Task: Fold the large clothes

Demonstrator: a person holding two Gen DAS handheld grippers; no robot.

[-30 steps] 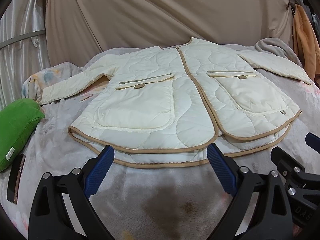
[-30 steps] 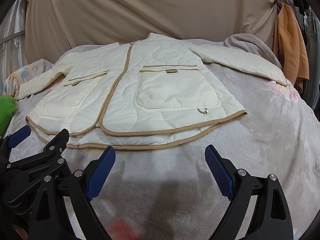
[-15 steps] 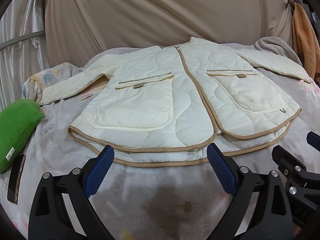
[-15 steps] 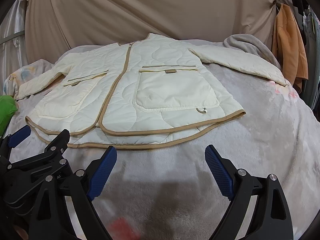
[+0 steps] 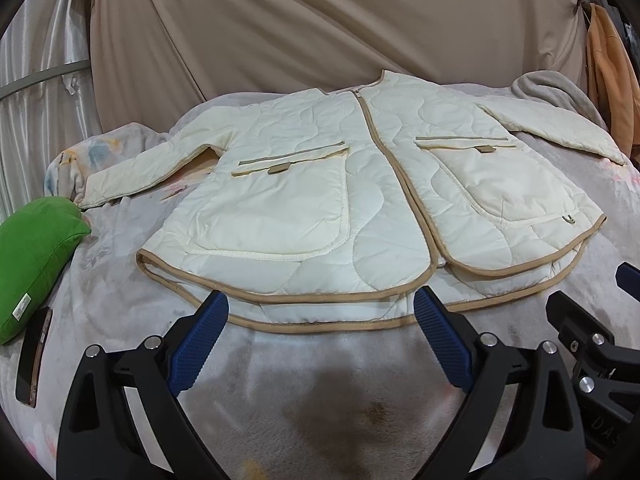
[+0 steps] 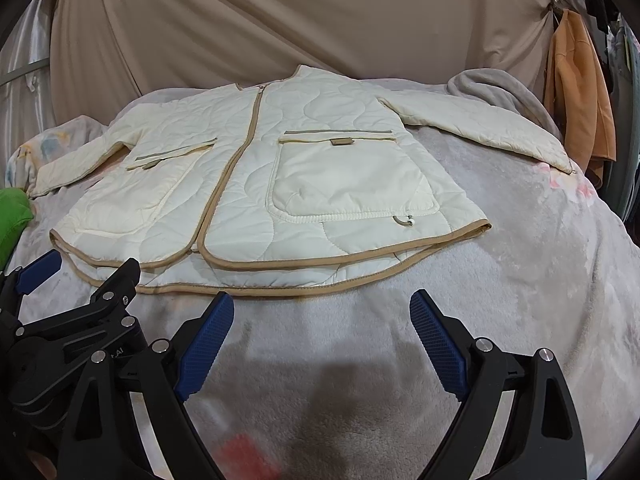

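Cream jacket (image 5: 372,200) lies flat, front up, sleeves spread, on grey blanket (image 5: 320,392). L gripper (image 5: 322,316) & R gripper (image 6: 322,312) both w/ jaws spread wide, empty, just short of hem. Green pillow (image 5: 36,256) at left.

Left tongs (image 5: 320,312): matte black plastic frame, two triangular arms with cut-out windows. Fingers (image 5: 198,344) faced with dark blue pads, fine cross-hatch grip texture. Silver round screw heads at each pivot.

Right tongs (image 6: 322,312): same build, black arms, blue textured fingers (image 6: 438,346), silver screws. On the neighbouring black body, seen at the left edge, small white lettering, possibly ending "AI"; too small to read surely.
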